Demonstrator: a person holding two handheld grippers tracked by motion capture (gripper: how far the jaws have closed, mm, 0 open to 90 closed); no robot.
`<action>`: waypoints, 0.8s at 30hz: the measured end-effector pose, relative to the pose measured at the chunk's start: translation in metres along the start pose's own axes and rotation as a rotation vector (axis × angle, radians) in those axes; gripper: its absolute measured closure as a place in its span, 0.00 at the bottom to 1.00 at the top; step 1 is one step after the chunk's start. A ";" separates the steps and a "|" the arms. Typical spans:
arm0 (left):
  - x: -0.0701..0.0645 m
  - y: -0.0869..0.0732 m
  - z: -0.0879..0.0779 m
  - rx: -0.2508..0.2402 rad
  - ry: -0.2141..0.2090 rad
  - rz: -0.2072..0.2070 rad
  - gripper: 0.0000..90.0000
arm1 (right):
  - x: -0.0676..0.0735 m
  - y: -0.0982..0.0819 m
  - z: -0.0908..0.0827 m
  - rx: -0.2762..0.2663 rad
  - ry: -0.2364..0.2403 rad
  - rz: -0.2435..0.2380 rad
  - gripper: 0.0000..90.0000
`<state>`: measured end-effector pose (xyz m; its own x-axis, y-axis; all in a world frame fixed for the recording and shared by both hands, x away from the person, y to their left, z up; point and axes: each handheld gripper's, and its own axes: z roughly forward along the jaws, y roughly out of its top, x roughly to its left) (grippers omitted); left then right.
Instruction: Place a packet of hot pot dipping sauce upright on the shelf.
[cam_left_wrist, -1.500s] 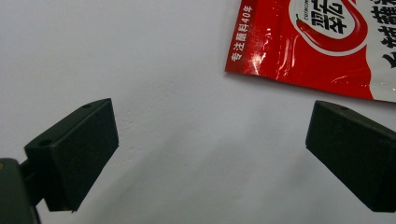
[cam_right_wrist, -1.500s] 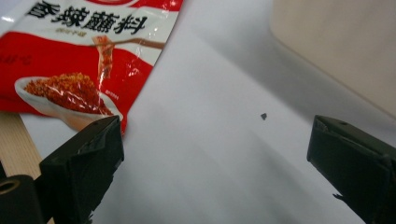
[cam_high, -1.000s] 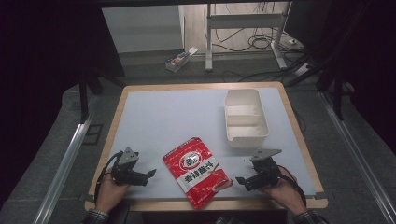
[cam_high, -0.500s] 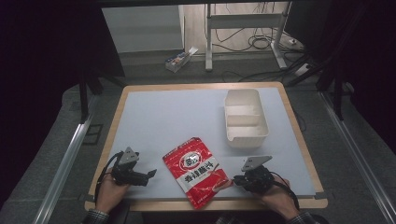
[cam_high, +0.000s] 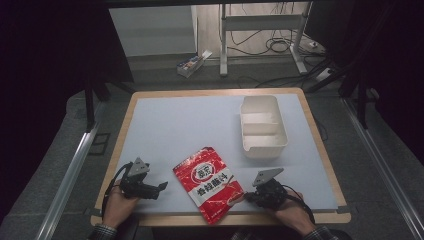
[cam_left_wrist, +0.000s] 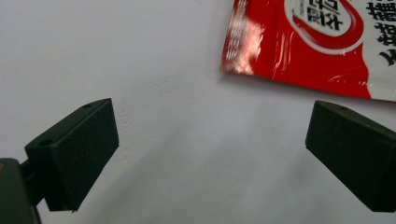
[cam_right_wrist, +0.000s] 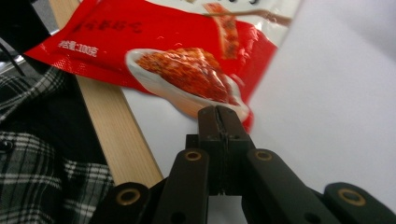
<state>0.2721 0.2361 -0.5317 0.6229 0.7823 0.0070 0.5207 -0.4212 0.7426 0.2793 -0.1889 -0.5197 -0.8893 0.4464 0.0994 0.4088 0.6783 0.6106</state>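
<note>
- Pinching the red pouch (cam_right_wrist: 187, 51) at its near right edge, the right gripper (cam_right_wrist: 218, 116) has just closed.
- Left gripper (cam_left_wrist: 210, 154) stands spread, the pouch just to its right, long axis running diagonally away.

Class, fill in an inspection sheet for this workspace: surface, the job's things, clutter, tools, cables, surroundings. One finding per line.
Surface: pale blue mat on a wood-edged table.
Job's things: red sachet lies flat at the near edge, one corner overhanging; white two-compartment tray far right, empty.
Clutter: nothing seen on the mat.
Tools: left tool open, jaws wide apart over bare mat beside the sachet; right tool has just closed, jaws together at the sachet's edge; whether they pinch it cannot be told.
Cables: one trails from each tool; more lie on the floor beyond the table.
Surroundings: dark room, metal frame legs, small box on the floor.
</note>
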 end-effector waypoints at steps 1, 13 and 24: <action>0.000 0.000 0.000 0.000 0.000 0.000 0.03 | 0.003 0.002 0.000 0.007 -0.013 -0.012 0.99; 0.000 0.000 0.000 -0.001 -0.001 -0.001 0.03 | -0.005 0.000 -0.004 -0.004 -0.086 0.006 0.99; 0.000 0.000 0.000 0.001 0.000 0.000 0.03 | -0.003 -0.001 0.000 -0.010 0.017 0.030 1.00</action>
<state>0.2722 0.2358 -0.5317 0.6232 0.7820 0.0070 0.5213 -0.4221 0.7417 0.2815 -0.1909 -0.5205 -0.8799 0.4567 0.1311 0.4335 0.6587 0.6150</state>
